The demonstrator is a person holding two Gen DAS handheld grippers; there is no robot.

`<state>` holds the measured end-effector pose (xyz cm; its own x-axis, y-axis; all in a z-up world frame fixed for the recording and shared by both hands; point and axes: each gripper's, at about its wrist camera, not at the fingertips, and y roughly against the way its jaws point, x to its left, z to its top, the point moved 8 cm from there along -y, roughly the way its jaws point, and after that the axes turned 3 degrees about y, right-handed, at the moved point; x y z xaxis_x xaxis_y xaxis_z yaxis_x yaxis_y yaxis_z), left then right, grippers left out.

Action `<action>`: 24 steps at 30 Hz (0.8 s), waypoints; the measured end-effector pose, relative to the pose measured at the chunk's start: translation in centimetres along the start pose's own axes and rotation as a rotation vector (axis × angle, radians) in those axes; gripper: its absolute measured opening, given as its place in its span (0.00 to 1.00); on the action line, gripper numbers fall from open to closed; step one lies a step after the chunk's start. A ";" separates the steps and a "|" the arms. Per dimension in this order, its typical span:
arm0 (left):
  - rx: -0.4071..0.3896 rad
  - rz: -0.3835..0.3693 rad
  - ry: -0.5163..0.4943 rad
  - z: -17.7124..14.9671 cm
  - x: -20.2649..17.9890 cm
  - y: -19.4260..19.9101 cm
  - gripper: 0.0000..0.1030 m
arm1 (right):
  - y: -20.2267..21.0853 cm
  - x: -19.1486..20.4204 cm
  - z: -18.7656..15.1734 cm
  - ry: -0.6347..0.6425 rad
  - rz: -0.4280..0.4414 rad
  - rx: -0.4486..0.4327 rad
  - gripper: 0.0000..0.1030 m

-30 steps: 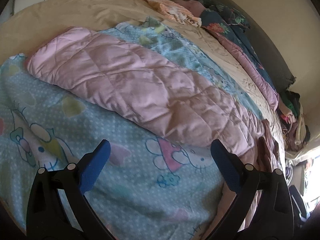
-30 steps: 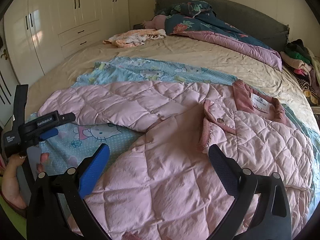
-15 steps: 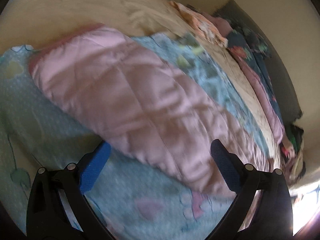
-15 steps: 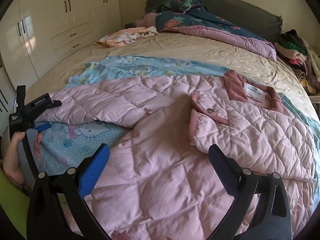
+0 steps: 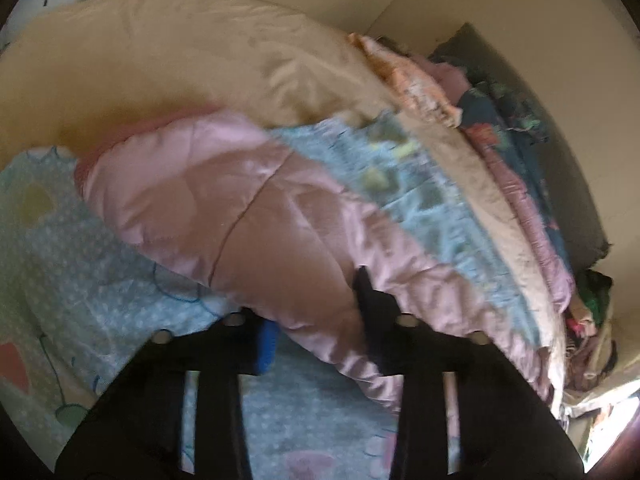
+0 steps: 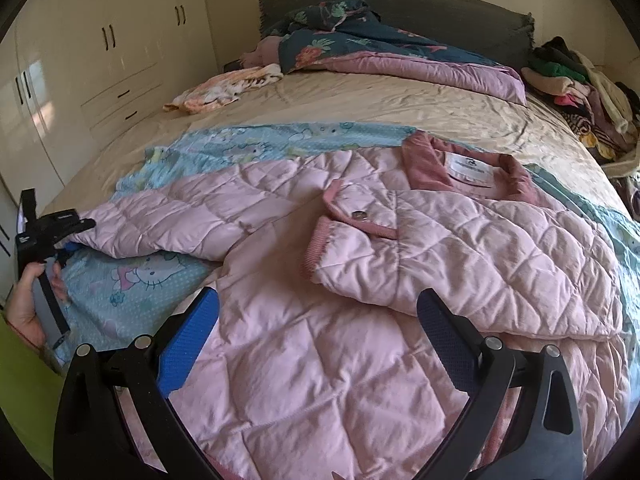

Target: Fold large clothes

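The left gripper (image 5: 316, 312) sits at the left edge of the bed (image 6: 360, 108), held in a hand (image 6: 28, 304) visible in the right wrist view. Its fingers (image 5: 266, 340) are narrowed on the lower edge of the pink sleeve (image 5: 248, 216); fabric bulges between them, and one blue pad lies partly under the cloth (the left wrist view is motion-blurred, so the exact contact line cannot be resolved). The sleeve extends leftward from the jacket body and rests on the light-blue cartoon-print blanket (image 6: 132, 284).

The pink quilted jacket (image 6: 320, 320) lies spread flat across the near half of the bed, on top of the blue blanket. Its collar (image 6: 424, 160) points toward the headboard (image 6: 440, 4), with a white label (image 6: 472, 166) showing inside. The opposite sleeve (image 6: 460, 256) is folded across the chest, its ribbed cuff near the centre of the garment.

The right gripper (image 6: 316, 344) hovers above the lower body of the jacket. Its fingers (image 6: 188, 344) are spread wide and hold nothing.

Farther back: an orange-patterned garment (image 6: 224, 88) on the beige sheet, a dark floral duvet (image 6: 360, 40) against the headboard, and a pile of clothes (image 6: 580, 88) at the right edge. White wardrobes (image 6: 100, 52) line the left wall.
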<state>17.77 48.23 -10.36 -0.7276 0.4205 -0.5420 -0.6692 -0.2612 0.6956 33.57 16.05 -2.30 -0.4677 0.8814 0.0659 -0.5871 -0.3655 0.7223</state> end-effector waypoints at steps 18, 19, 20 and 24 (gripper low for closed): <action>-0.136 -0.180 -0.172 0.1 -12.3 11.3 0.16 | 7.0 -4.0 0.0 -0.088 0.006 -0.099 0.96; -0.140 -0.189 -0.183 -0.1 -12.9 11.9 0.16 | 7.5 -4.2 0.0 -0.093 0.006 -0.106 0.96; -0.144 -0.195 -0.194 -0.4 -13.5 12.5 0.16 | 8.0 -4.5 0.0 -0.097 0.007 -0.115 0.96; -0.146 -0.224 -0.229 -1.5 -15.8 13.7 0.16 | 9.5 -5.3 -0.1 -0.107 0.000 -0.136 0.96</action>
<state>19.88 36.69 7.05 -0.5187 0.6614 -0.5417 -0.8349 -0.2553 0.4877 30.40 7.83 4.13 -0.3989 0.9055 0.1447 -0.6740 -0.3965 0.6233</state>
